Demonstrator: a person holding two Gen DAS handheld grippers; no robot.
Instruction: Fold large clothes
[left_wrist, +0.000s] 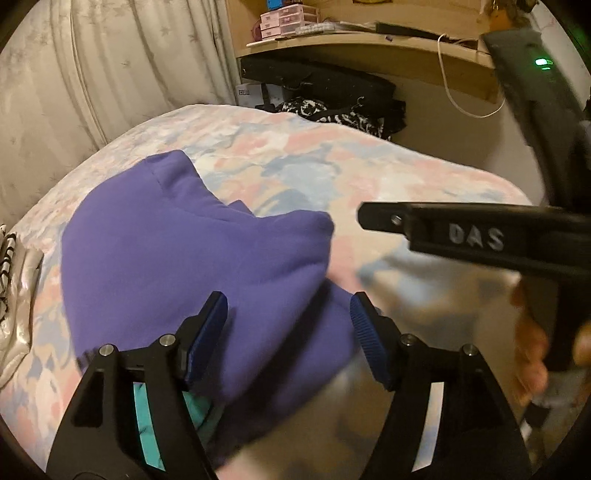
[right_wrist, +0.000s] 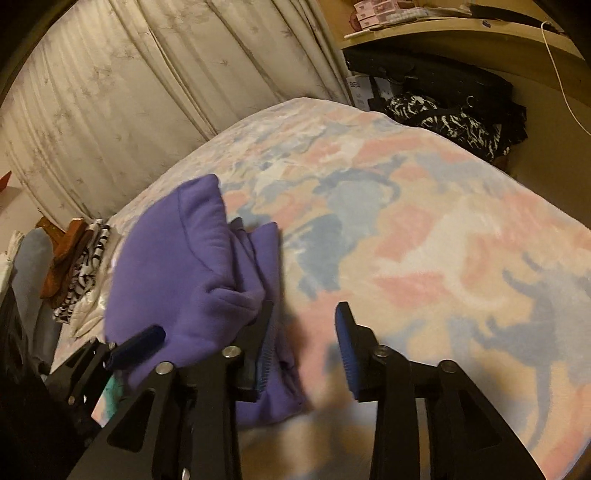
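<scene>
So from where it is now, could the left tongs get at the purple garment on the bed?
Probably yes. The left tongs stand open right over the purple garment, which lies bunched on the bedspread with nothing covering it. The right tongs sit off to its side, not between.

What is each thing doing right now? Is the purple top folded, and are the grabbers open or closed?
purple garment: folded into a bunched bundle, lying on the bed, not gripped.
left gripper: open, jaws apart over the garment, pads not pressing it.
right gripper: open, nothing between the jaws, just beside the garment.
bed blanket: spread flat over the bed.
curtain: drawn closed.
</scene>
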